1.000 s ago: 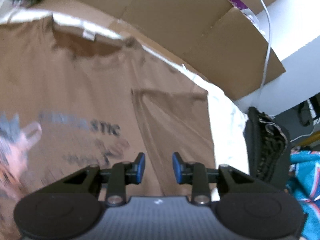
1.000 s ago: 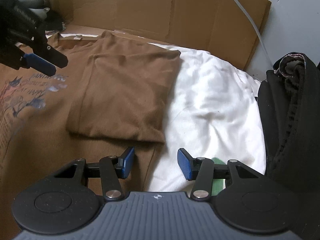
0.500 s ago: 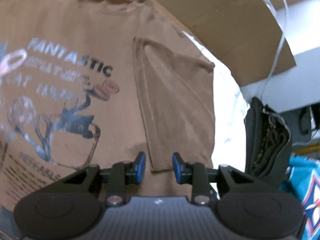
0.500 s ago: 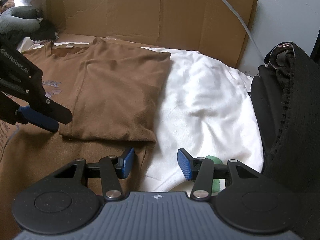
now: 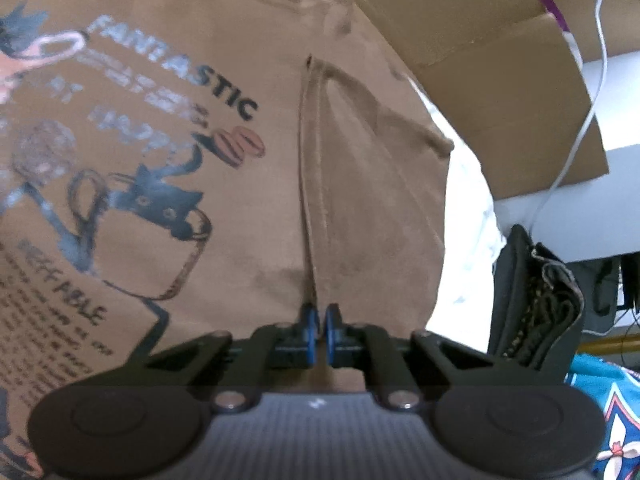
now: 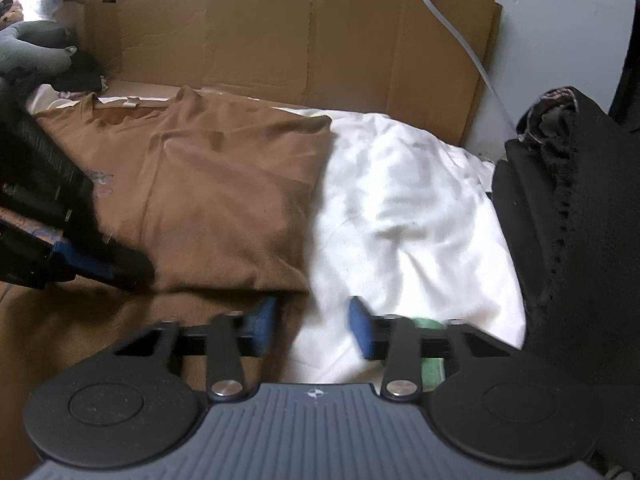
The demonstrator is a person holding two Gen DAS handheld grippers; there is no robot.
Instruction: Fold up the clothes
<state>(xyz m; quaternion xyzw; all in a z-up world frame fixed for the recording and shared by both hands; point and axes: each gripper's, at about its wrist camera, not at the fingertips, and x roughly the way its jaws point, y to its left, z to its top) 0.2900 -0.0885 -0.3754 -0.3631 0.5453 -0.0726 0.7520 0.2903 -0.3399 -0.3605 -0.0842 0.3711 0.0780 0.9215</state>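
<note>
**Pinching the folded sleeve of the brown T-shirt**

I am working on one brown T-shirt (image 5: 248,184), which is lying print side up on a white sheet (image 6: 408,216), with its sleeve (image 6: 224,208) folded in over the body. My left gripper (image 5: 320,330) is pressing its fingers (image 5: 308,332) nearly together on the lower corner of that folded sleeve, pinching the hem. My right gripper (image 6: 312,326) is closing, its fingers (image 6: 362,332) standing apart over the shirt's edge and the sheet, gripping nothing. One cardboard sheet (image 6: 304,36) is standing along the back; I cannot tell whether it forms a box. One folded black garment (image 6: 568,216) is lying to the right, beside the white sheet.
</note>
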